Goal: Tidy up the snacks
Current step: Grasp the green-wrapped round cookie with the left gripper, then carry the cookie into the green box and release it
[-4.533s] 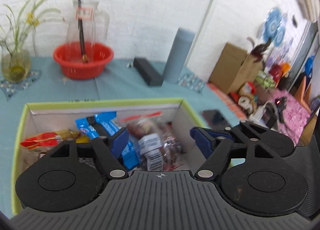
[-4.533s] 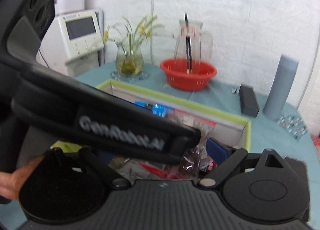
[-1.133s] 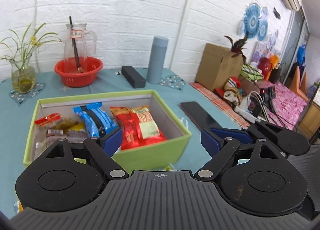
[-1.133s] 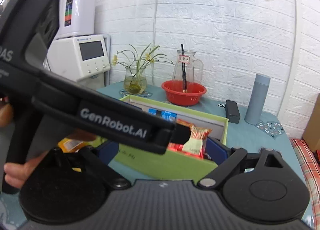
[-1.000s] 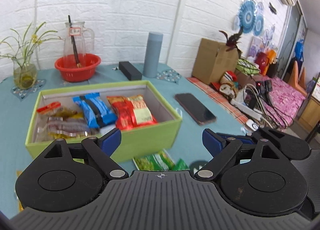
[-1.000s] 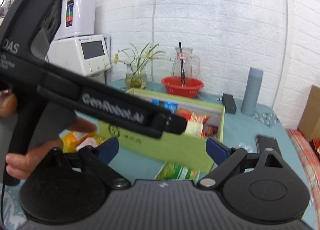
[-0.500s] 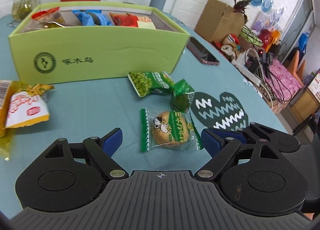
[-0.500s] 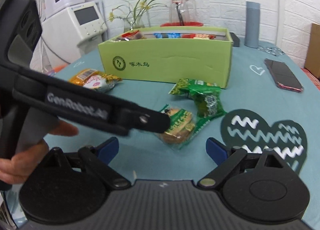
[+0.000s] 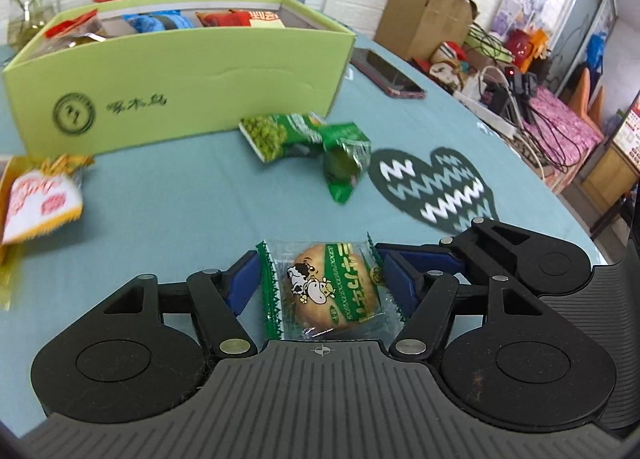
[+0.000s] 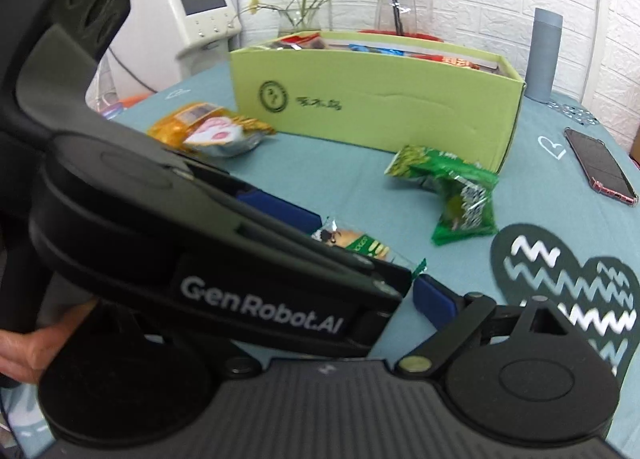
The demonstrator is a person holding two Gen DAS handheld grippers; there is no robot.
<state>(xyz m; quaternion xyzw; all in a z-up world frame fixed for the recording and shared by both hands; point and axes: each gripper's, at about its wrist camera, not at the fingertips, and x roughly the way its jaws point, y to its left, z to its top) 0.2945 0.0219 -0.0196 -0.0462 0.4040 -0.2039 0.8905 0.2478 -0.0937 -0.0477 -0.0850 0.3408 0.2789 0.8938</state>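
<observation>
Left gripper [image 9: 320, 273] down on the teal tablecloth [image 9: 168, 219], jaws just closing around the wrapped cow-print biscuit [image 9: 328, 287], blue pads at the wrapper's crimped edges, firm pinch not yet evident. Right gripper [image 10: 400, 291] spread wide, holding nothing. Risk: slippery film sliding out, or biscuit cracking if squeezed hard, short of the green box [image 9: 180, 71].

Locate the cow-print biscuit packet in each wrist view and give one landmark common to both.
Left wrist: biscuit packet low centre, between the left gripper's blue pads.
Right wrist: biscuit packet centre-left, half hidden by the left gripper.
Shared landmark: green box behind it.
</observation>
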